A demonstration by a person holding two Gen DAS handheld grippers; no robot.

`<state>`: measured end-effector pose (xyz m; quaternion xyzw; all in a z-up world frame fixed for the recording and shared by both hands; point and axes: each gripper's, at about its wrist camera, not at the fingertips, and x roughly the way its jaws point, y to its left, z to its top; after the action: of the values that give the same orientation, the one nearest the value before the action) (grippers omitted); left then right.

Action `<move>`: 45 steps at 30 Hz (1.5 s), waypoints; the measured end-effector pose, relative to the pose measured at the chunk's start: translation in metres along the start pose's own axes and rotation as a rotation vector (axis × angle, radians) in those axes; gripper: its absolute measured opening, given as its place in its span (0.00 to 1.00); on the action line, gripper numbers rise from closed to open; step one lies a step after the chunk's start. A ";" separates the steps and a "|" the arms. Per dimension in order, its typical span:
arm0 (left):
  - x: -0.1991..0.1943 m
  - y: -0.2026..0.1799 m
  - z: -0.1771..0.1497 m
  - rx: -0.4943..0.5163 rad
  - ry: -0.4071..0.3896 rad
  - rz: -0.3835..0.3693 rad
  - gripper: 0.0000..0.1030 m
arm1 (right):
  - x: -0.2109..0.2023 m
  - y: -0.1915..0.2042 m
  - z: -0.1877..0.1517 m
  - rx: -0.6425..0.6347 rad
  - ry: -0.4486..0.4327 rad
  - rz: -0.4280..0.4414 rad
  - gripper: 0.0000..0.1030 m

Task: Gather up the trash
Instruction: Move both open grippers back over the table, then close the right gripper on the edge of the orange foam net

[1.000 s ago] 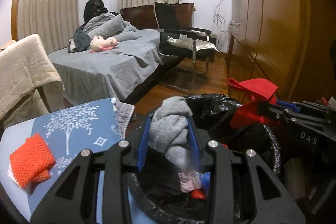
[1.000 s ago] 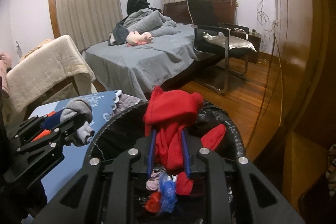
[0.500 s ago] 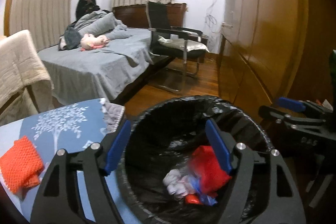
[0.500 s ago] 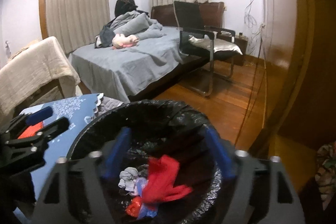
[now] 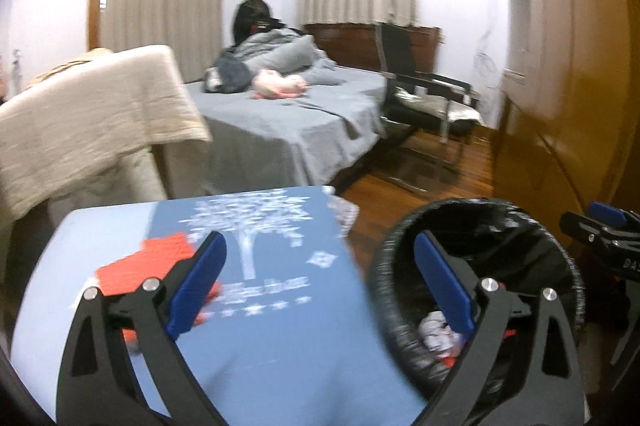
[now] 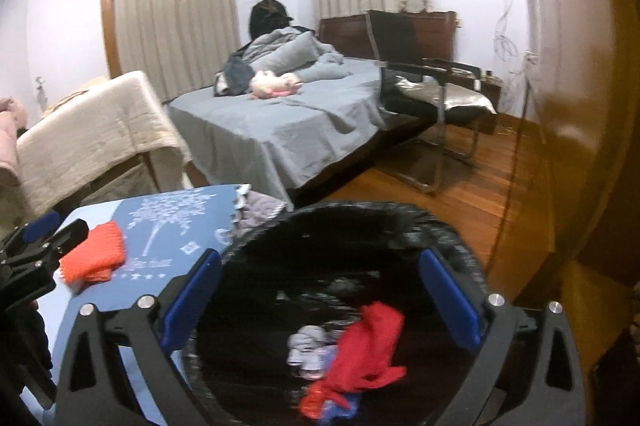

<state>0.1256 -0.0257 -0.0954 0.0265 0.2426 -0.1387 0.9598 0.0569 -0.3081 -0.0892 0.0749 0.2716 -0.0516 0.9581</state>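
On the blue cloth (image 6: 168, 226), far left: orange mesh rag (image 6: 94, 256), crumpled, flat. My left claw (image 5: 316, 280) opening wide, empty, over the cloth. Black-lined bin (image 6: 456, 246): red cloth (image 6: 370, 350), grey sock (image 6: 306, 344) at bottom. My right claw (image 6: 320, 296) opening wide, empty, above bin.

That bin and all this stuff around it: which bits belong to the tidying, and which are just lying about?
Part of the job:
- black-lined bin
- red cloth in it
- orange cloth on the blue table

Just lying about:
- bed
- black chair
- pink soft toy
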 end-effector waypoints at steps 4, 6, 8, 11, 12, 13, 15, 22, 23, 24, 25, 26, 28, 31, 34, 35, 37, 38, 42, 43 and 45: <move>-0.015 0.032 -0.004 -0.020 -0.004 0.081 0.90 | 0.011 0.037 0.001 -0.033 0.014 0.053 0.95; -0.022 0.050 -0.007 -0.029 -0.004 0.125 0.90 | 0.015 0.055 0.002 -0.054 0.016 0.075 0.95; -0.028 0.070 -0.011 -0.040 -0.001 0.166 0.90 | 0.019 0.071 0.003 -0.071 0.019 0.100 0.95; -0.035 0.096 -0.015 -0.058 0.001 0.223 0.90 | 0.029 0.100 0.003 -0.097 0.030 0.134 0.95; -0.037 0.105 -0.017 -0.068 0.002 0.240 0.90 | 0.031 0.106 0.003 -0.103 0.032 0.141 0.95; -0.039 0.110 -0.018 -0.074 0.002 0.251 0.90 | 0.033 0.116 0.002 -0.112 0.035 0.154 0.95; -0.044 0.127 -0.021 -0.088 0.003 0.284 0.90 | 0.038 0.133 0.002 -0.130 0.039 0.177 0.95; -0.051 0.171 -0.033 -0.117 0.018 0.366 0.90 | 0.056 0.185 -0.001 -0.163 0.061 0.252 0.95; -0.051 0.174 -0.035 -0.122 0.020 0.374 0.90 | 0.059 0.192 -0.001 -0.167 0.064 0.262 0.95; -0.051 0.180 -0.037 -0.126 0.022 0.384 0.90 | 0.061 0.197 -0.002 -0.169 0.066 0.269 0.95; -0.051 0.183 -0.038 -0.129 0.024 0.389 0.90 | 0.064 0.204 -0.003 -0.172 0.068 0.280 0.95; -0.050 0.189 -0.040 -0.134 0.027 0.398 0.90 | 0.067 0.209 -0.004 -0.174 0.070 0.289 0.95; -0.050 0.196 -0.043 -0.140 0.032 0.407 0.90 | 0.073 0.219 -0.006 -0.178 0.079 0.304 0.95; -0.046 0.206 -0.047 -0.147 0.041 0.419 0.90 | 0.083 0.235 -0.009 -0.182 0.092 0.325 0.95; -0.043 0.217 -0.051 -0.156 0.050 0.430 0.90 | 0.094 0.253 -0.014 -0.192 0.109 0.344 0.95; -0.042 0.220 -0.053 -0.156 0.051 0.433 0.90 | 0.100 0.261 -0.016 -0.201 0.115 0.351 0.95; -0.039 0.226 -0.055 -0.151 0.056 0.443 0.90 | 0.108 0.272 -0.021 -0.217 0.124 0.360 0.95; -0.038 0.227 -0.056 -0.150 0.058 0.446 0.90 | 0.112 0.278 -0.022 -0.226 0.129 0.364 0.95; -0.031 0.239 -0.060 -0.161 0.065 0.460 0.90 | 0.129 0.303 -0.030 -0.266 0.145 0.384 0.94; -0.030 0.241 -0.060 -0.164 0.067 0.463 0.90 | 0.134 0.309 -0.033 -0.278 0.154 0.389 0.94; -0.026 0.248 -0.062 -0.176 0.072 0.470 0.90 | 0.142 0.318 -0.037 -0.295 0.168 0.399 0.92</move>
<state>0.1439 0.2261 -0.1417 0.0035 0.2749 0.1107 0.9551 0.2022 0.0027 -0.1583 -0.0094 0.3348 0.1847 0.9239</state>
